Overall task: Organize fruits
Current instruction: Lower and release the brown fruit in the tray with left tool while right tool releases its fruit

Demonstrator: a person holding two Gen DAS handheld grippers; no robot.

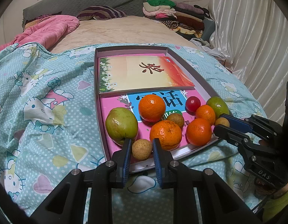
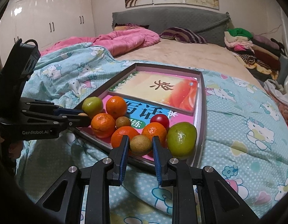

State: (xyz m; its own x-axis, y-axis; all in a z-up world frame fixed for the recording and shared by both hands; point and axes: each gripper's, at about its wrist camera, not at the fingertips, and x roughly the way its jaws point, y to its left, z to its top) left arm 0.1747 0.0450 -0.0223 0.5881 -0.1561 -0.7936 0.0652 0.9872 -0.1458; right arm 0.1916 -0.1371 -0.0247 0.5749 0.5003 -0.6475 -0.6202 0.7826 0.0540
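**Two grippers, two little brown fruits**

A flat grey box [image 1: 99, 78] lies on a bed with a blue cat-print blanket [image 1: 41, 97]. Inside the box are two books, a pink book [image 1: 114, 104] under the fruit and a yellow and orange book [image 1: 140, 72] behind it.

The fruits sit in a bunch at the near end of the box, on the pink book. There are four oranges (one is the big orange [image 1: 152, 107] in the middle), two green fruits, one small red fruit [image 1: 192, 103] and some small brown ones.

The left gripper [image 1: 141, 145] has its fingers squeezed on a round brown fruit [image 1: 142, 149] at the front edge of the box. The fruit fills the gap between the blue pads. A big green fruit [image 1: 121, 125] is just to its left, and an orange [image 1: 165, 134] is just to its right.

The right gripper [image 2: 140, 141] is closed on another brown fruit [image 2: 140, 145] near the right corner of the box. A second green fruit [image 2: 181, 140] sits just beside it on the right.

A third brown fruit [image 1: 175, 119] lies free in the middle of the bunch, touching the oranges around it.
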